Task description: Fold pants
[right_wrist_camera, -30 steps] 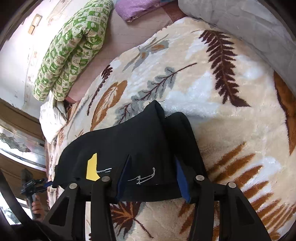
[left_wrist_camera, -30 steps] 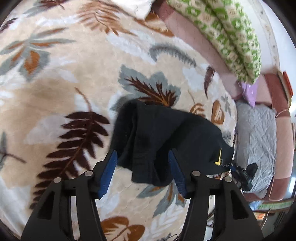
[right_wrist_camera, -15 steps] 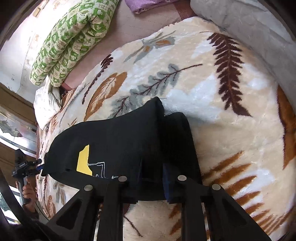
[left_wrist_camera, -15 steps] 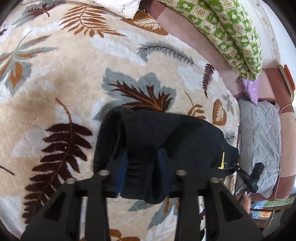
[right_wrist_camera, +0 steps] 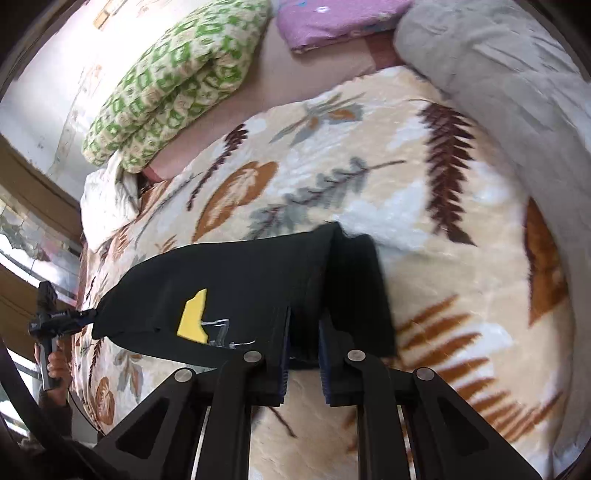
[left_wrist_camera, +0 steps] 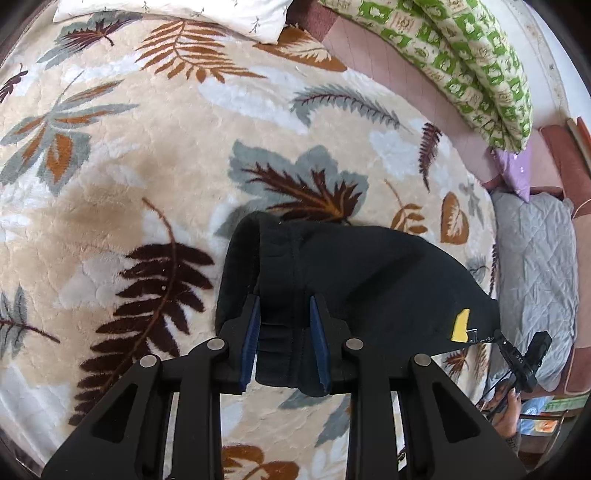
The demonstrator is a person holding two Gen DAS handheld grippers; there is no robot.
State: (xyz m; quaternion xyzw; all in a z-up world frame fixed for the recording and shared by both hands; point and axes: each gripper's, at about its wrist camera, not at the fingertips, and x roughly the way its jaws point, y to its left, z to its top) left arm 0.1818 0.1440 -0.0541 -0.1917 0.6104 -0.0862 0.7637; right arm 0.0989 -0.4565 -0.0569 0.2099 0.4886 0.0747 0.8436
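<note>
Black pants [left_wrist_camera: 369, 280] with a yellow patch [left_wrist_camera: 460, 325] hang stretched above a leaf-patterned blanket [left_wrist_camera: 110, 177]. My left gripper [left_wrist_camera: 284, 314] is shut on one folded end of the pants. In the right wrist view the same pants [right_wrist_camera: 240, 280] show, and my right gripper [right_wrist_camera: 303, 321] is shut on their other end, next to a hanging fold [right_wrist_camera: 362, 288]. Each view shows the other hand-held gripper at the far end of the cloth: the right one in the left wrist view [left_wrist_camera: 524, 358], the left one in the right wrist view [right_wrist_camera: 51, 317].
A green-patterned rolled quilt [left_wrist_camera: 461, 55] lies along the back of the bed. A white pillow [left_wrist_camera: 177, 11], a purple cloth [left_wrist_camera: 513, 170] and a grey quilted blanket [left_wrist_camera: 535, 266] lie around the blanket's edges. A window frame [right_wrist_camera: 33, 229] is at the left.
Both grippers went from open around the pants' edges to shut on them. The pants have lifted and pulled taut between the grippers.
</note>
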